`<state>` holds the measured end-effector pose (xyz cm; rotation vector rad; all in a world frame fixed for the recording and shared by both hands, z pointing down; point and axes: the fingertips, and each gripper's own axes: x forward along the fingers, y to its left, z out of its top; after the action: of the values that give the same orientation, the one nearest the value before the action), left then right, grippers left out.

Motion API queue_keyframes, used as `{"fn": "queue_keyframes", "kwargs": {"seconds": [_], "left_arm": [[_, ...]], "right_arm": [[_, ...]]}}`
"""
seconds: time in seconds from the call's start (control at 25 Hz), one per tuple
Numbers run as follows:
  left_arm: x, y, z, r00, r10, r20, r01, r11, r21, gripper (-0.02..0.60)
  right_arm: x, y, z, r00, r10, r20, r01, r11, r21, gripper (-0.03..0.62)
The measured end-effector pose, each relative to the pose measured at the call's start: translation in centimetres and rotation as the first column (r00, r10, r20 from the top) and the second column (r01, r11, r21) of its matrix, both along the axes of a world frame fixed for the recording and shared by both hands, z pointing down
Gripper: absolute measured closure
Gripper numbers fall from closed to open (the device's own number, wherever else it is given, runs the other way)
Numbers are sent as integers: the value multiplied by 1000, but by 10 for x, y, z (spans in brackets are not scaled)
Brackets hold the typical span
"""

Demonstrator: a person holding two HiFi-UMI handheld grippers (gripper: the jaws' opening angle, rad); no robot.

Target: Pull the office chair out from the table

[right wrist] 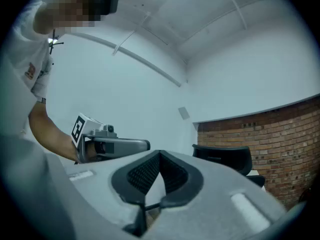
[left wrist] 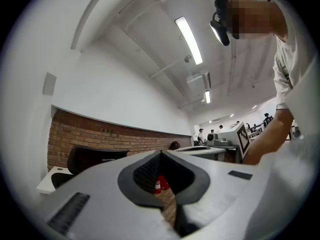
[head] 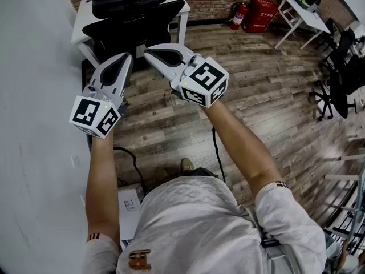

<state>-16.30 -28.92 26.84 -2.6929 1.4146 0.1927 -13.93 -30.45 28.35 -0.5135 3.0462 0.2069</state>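
Observation:
A black office chair (head: 134, 10) stands tucked under a white table (head: 80, 24) at the top of the head view. Its backrest also shows in the left gripper view (left wrist: 92, 159) and the right gripper view (right wrist: 222, 158). My left gripper (head: 122, 59) and right gripper (head: 149, 53) are held side by side just short of the chair, pointing toward it and apart from it. Both are shut with nothing between the jaws, as the left gripper (left wrist: 161, 153) and right gripper (right wrist: 160, 153) show in their own views.
A white wall (head: 34, 124) runs along the left. A red fire extinguisher (head: 238, 16) and red box (head: 261, 14) stand by the brick wall. Another white table (head: 305, 10) and black chairs (head: 342, 79) are at the right. A black cable (head: 134, 164) lies on the wooden floor.

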Motion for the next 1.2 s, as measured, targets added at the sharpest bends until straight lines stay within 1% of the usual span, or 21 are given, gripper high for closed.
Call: {"fn": "queue_keyframes", "kwargs": {"seconds": [0.24,0.36,0.6,0.84,1.0,1.2], "left_arm": [[0,1,0,1000,4,-1,-4,1000,2,581],[-2,2,1,1000,1,0,-1,1000,5,581],[-21,1,3,1000,-13,28,13,1000,7,581],[-51,-10,1,997,-13,73,12,1000,22,581],[-73,-24,8,994,-4,113,2,1000,19,580],[-93,-44,16,988,-16,156,15,1000,6,580]], "right_arm": [[-1,2,2,1000,-1,0,1,1000,1,594],[-2,4,-1,999,-20,28,20,1000,-5,592],[-6,-5,-2,999,12,42,-11,1000,-15,592],[-27,-13,-7,999,41,10,-41,999,6,592],[-37,-30,-5,996,80,-47,-78,996,29,592],[-41,-60,-3,987,121,-104,-115,991,61,592]]}}
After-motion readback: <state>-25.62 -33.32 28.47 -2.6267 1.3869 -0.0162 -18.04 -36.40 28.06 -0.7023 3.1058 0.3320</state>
